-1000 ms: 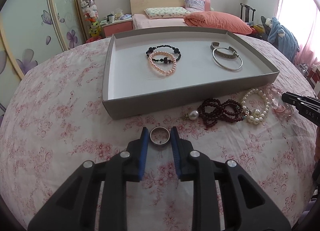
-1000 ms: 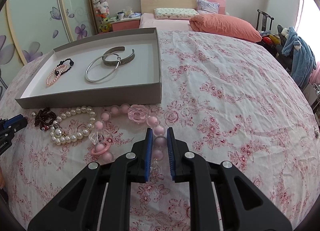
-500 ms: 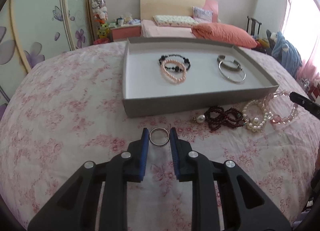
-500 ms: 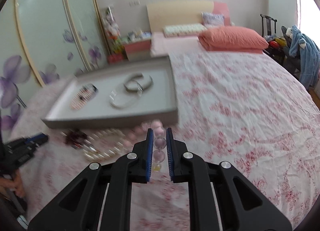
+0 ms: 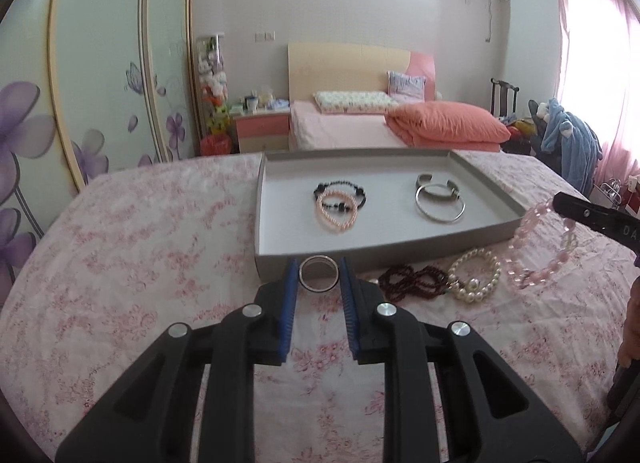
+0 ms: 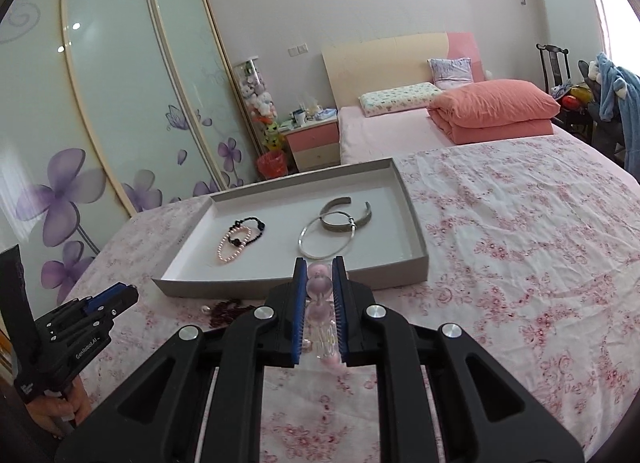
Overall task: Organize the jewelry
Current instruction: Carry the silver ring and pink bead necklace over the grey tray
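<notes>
Left wrist view shows the left gripper (image 5: 319,277) clenching a silver ring (image 5: 319,279) just before the grey tray (image 5: 492,229); carry it level over the rim before releasing.

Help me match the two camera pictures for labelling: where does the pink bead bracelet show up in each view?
Left wrist view: the pink bead bracelet hangs at the right edge from the right tool, above the bedspread.
Right wrist view: it sits low in the centre, clamped in that tool, its loop trailing below.
Shared landmark: the grey tray, just beyond the bracelet in both.
</notes>
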